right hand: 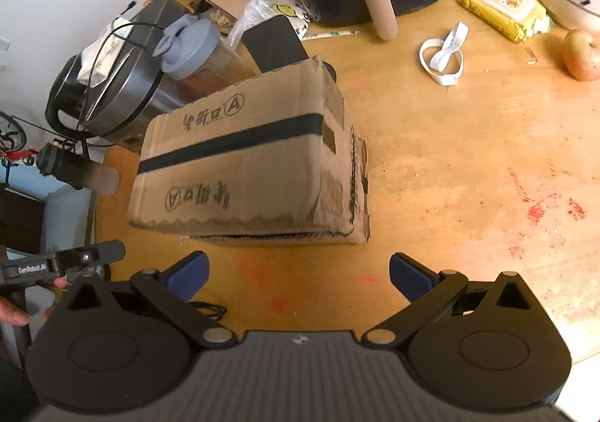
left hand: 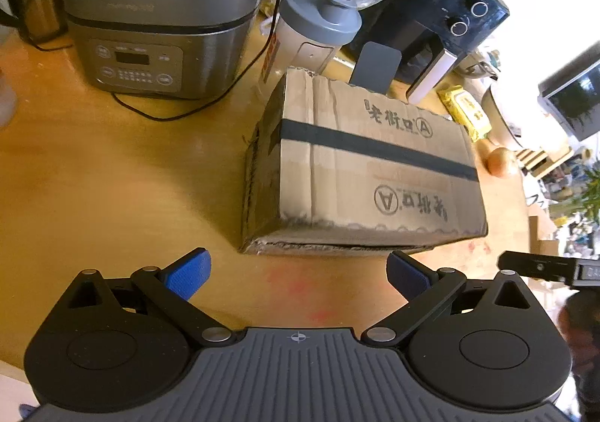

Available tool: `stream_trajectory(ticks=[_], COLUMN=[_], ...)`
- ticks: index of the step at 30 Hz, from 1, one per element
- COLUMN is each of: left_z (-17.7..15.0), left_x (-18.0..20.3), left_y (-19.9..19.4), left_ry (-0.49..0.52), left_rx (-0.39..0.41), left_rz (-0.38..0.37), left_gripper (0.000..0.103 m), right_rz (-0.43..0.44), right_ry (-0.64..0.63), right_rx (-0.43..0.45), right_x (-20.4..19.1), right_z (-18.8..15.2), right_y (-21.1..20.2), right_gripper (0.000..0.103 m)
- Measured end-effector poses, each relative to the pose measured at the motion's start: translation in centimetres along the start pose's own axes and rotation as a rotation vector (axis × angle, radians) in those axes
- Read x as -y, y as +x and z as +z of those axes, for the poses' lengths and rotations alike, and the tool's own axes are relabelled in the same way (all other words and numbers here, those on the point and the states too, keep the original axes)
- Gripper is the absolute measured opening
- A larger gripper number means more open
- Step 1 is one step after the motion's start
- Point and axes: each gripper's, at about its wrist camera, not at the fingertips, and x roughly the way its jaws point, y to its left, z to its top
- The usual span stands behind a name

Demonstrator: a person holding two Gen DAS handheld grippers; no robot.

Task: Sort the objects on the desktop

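Left tool (left hand: 298, 274) and right tool (right hand: 298, 272) both released, empty, hovering over bare wooden surface (left hand: 112, 178). Just beyond: taped cardboard box (left hand: 367, 167), near edge worn. Likely stiff, light; too wide for one tool, so take opposite ends. Open room right; rice cooker (left hand: 150, 28) and shaker bottle (left hand: 315, 24) crowd far left.

A worn cardboard box (left hand: 367, 167) (right hand: 251, 163), sealed with dark tape and printed with black characters, sits closed on the wooden table (left hand: 112, 178) (right hand: 468, 159).
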Motion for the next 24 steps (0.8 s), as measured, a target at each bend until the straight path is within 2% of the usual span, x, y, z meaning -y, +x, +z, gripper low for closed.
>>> stream_trajectory(ticks=[7,18,24], left_z=[-3.2,-7.5,-9.0], left_x=[1.3,2.8,3.3], left_y=[-1.9,-4.4,-4.7], left_ry=[0.03,0.015,0.009], left_rx=[0.044,0.125,0.129], left_rz=[0.072,0.161,0.184], left_gripper=[0.103,0.103,0.103], right_rz=[-0.012,-0.073,-0.071], right_ry=[-0.055,-0.147,-0.153], right_rx=[0.052,0.168,0.17], right_x=[-0.9,-2.1,-2.3], right_z=[-3.5,-8.2,-10.0], right_y=[-1.9,-4.0,-4.0], right_gripper=[0.103,0.103,0.103])
